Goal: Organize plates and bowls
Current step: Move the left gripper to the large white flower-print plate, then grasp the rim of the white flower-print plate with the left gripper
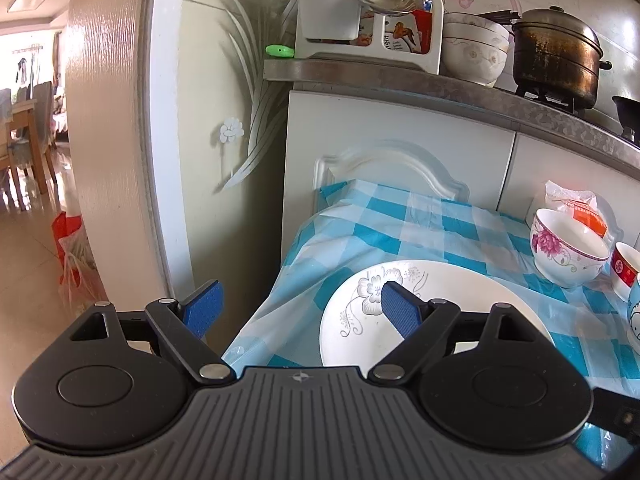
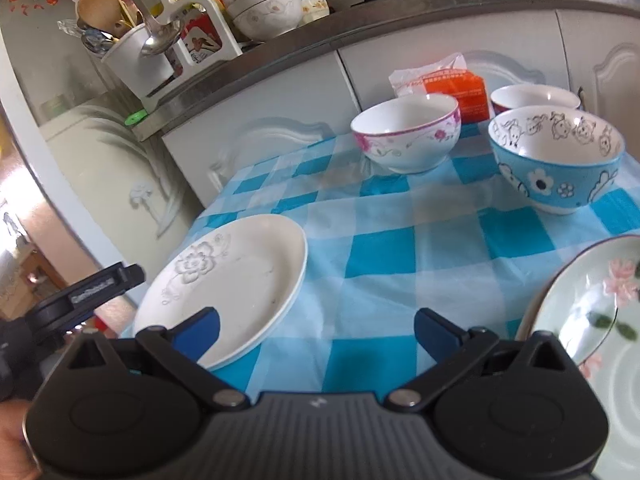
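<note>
Here both grippers, left gripper [image 1: 300, 312] and right gripper [image 2: 316, 330], gape above the white plate [image 2: 240, 272].

Hovered open, right gripper [image 2: 316, 330], above checked desk [image 2: 384, 240]. Flanked by white plate [image 2: 236, 280] at nine o'clock, green plate [image 2: 588, 300] at three. Faced pink-rimmed bowl [image 2: 406, 136], blue bowl [image 2: 556, 160] at one.

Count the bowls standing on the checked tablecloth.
3: pink-flowered bowl at the back, blue cartoon bowl to its right, red-rimmed bowl behind that, partly hidden. More may lie out of frame; the stacked bowls on the counter are not counted.
</note>
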`<state>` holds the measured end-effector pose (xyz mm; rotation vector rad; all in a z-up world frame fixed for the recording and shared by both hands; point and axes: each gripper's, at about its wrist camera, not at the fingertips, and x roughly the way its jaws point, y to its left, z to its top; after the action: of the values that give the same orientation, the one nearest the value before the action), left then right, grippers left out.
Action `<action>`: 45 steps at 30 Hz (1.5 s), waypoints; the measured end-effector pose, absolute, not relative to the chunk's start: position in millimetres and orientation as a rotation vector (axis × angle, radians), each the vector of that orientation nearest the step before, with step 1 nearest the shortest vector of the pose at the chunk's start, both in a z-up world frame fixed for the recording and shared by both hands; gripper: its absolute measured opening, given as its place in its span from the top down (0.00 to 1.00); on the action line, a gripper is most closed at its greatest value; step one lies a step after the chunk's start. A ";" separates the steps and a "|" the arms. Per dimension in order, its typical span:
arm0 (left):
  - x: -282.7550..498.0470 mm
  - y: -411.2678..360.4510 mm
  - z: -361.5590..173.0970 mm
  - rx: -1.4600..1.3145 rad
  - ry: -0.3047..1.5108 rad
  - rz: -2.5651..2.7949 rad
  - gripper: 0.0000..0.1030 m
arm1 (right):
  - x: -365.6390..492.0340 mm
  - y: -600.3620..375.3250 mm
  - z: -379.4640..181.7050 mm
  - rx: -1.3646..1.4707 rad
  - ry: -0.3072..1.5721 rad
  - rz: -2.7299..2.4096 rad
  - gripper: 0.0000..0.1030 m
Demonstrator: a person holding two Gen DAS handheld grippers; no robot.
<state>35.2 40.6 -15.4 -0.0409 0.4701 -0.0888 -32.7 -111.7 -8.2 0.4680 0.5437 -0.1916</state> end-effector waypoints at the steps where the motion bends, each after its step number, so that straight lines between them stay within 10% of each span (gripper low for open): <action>1: 35.5 41.6 -15.6 -0.046 0.473 -0.092 0.00 | -30.5 -111.8 -7.9 0.473 0.541 -0.181 0.00; 19: 41.2 50.1 -21.1 -0.140 0.515 -0.148 0.00 | 6.9 -113.0 -19.8 0.519 0.540 -0.156 0.03; 36: 39.6 36.7 -24.9 -0.139 0.526 -0.211 0.00 | 25.5 -113.7 -29.6 0.502 0.530 -0.089 0.37; 45: 43.0 29.2 -33.6 -0.155 0.578 -0.269 0.18 | 31.0 -114.8 -32.1 0.529 0.510 -0.062 0.38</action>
<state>43.0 29.2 -33.6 -0.1555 0.5784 -0.2694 31.0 -114.8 -32.1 0.5290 0.5098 -0.0622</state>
